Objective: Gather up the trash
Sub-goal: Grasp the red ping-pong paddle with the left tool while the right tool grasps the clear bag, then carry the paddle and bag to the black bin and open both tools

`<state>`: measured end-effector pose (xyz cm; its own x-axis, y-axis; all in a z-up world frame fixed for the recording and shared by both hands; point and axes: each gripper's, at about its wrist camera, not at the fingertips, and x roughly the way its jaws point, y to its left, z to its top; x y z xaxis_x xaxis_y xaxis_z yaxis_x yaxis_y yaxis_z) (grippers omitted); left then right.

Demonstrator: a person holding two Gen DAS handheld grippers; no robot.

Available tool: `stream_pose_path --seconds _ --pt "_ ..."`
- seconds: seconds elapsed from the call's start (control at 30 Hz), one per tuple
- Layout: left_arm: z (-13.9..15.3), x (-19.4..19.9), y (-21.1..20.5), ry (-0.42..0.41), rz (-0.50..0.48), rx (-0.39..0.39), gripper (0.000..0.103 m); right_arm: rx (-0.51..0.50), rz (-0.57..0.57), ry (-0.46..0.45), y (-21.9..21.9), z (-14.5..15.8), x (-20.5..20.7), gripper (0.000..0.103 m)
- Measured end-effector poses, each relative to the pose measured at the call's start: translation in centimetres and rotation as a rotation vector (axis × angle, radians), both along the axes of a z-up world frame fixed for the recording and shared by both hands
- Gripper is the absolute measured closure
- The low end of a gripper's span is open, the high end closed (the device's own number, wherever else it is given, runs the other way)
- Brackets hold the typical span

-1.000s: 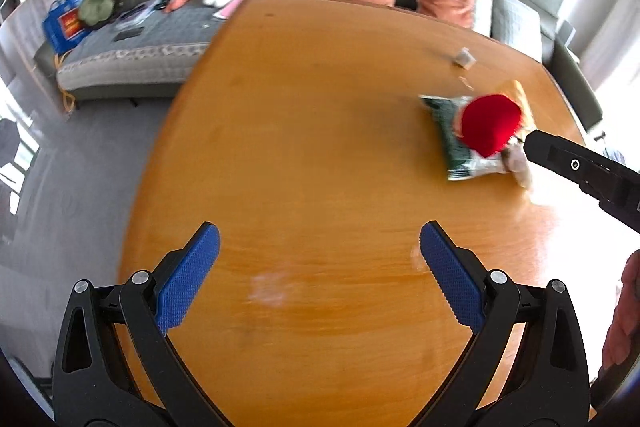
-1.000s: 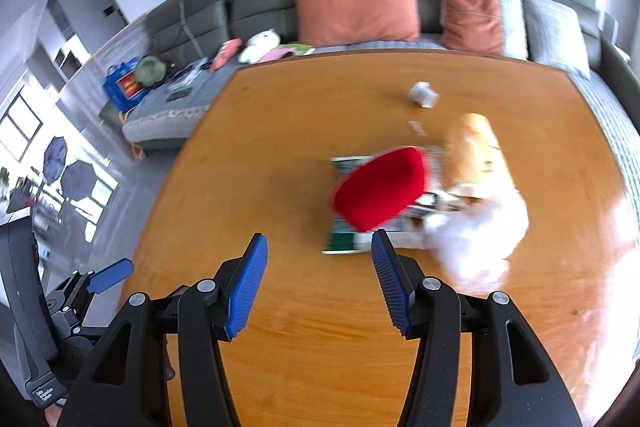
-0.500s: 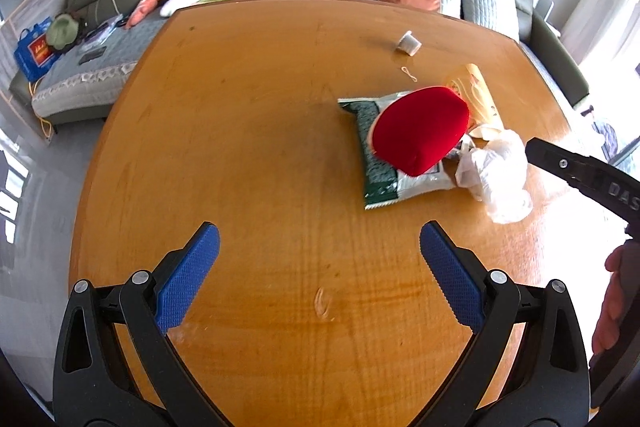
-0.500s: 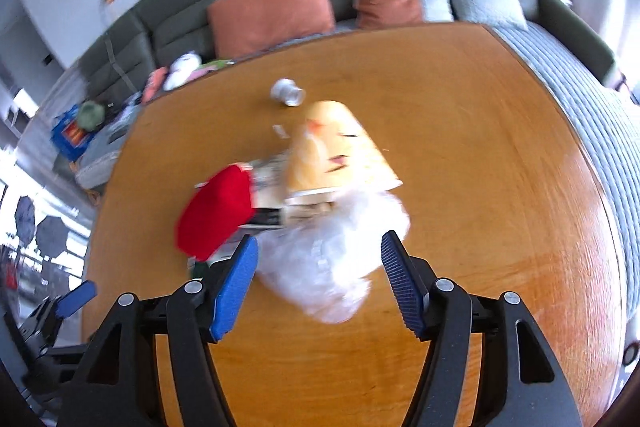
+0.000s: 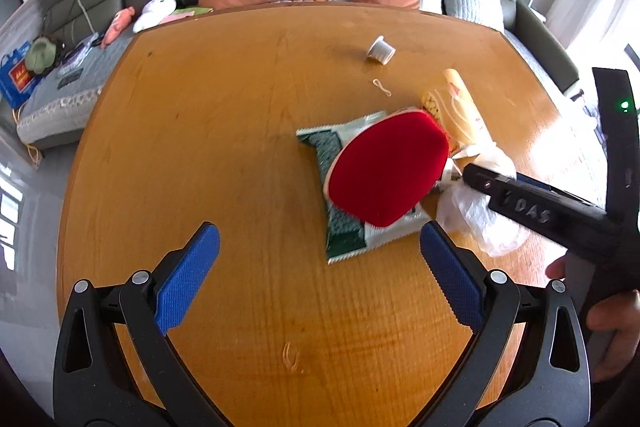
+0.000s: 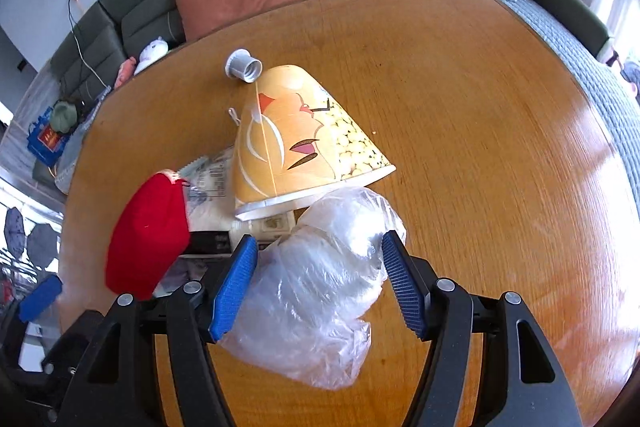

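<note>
Your right gripper (image 6: 316, 287) has its fingers spread w/ the crumpled clear plastic bag (image 6: 320, 307) lying between them; the blue pads (image 6: 234, 283) sit just at the bag's edges but I can't tell if they press it, and the bag rests on the wooden surface (image 6: 480, 147); just ahead of the fingers, touching the bag's far side, a yellow paper cup (image 6: 296, 143) lies tipped over, rim toward you; beyond the cup, a small white screw cap (image 6: 243, 66) w/ a bit of string (image 6: 234, 115) near it; to the left of the left finger, a red ping-pong paddle (image 6: 150, 235) lies over a green-and-white snack wrapper (image 6: 208, 183).

Your left gripper (image 5: 320, 267) is also spread wide, nothing between the fingers, only bare surface (image 5: 200, 147); the wrapper (image 5: 344, 227) and paddle (image 5: 390, 167) lie just ahead of the right finger, the wrapper's near corner close to its tip; the plastic bag (image 5: 480, 211) is further right of that finger, w/ the black finger of your right gripper over it; the cup (image 5: 460, 107) and cap (image 5: 382, 50) lie beyond, well ahead; your hand (image 5: 612, 323) shows at the right edge.
</note>
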<state>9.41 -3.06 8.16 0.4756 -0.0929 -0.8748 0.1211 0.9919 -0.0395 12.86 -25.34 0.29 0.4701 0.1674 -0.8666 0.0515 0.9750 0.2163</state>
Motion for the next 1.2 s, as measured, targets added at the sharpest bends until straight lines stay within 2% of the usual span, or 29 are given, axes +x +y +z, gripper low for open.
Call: stream_pose_path --seconds 0.07,0.17,0.3,0.63,0.67,0.7,0.73,0.97,1.2 --pt "0.0 0.6 -0.5 0.000 -0.008 0.015 0.006 -0.026 0.015 -0.016 0.0 0.1 -0.1 0.056" --pt "0.0 1.3 -1.4 -0.003 -0.026 0.025 0.006 -0.007 0.008 -0.034 -0.9 0.5 -0.5 0.063" --pt "-0.1 2.4 -2.7 0.000 -0.057 0.025 0.006 0.017 -0.042 -0.112 -3.2 2.3 -1.2 0.063" --pt "-2.6 4.9 -5.3 0.015 -0.154 0.073 0.006 0.064 -0.085 -0.148 -6.3 4.2 -0.2 0.062" --pt "-2.9 5.1 -5.3 0.019 -0.154 0.076 0.008 0.066 -0.087 -0.148 -6.4 4.2 -0.3 0.061" --pt "-3.3 5.3 -5.2 0.028 -0.150 0.078 0.020 0.068 -0.089 -0.148 -6.2 4.2 -0.4 0.062" --pt "-3.5 5.3 -5.0 0.043 -0.146 0.066 0.027 0.072 -0.090 -0.147 -6.3 4.2 -0.4 0.061" --pt "-2.3 4.5 -3.9 0.018 -0.115 -0.007 0.028 0.077 -0.080 -0.155 -5.3 4.8 -1.1 0.062" --pt "-0.1 1.9 -1.7 -0.023 -0.079 -0.057 0.028 0.080 -0.044 -0.165 -3.7 5.8 -2.9 0.061"
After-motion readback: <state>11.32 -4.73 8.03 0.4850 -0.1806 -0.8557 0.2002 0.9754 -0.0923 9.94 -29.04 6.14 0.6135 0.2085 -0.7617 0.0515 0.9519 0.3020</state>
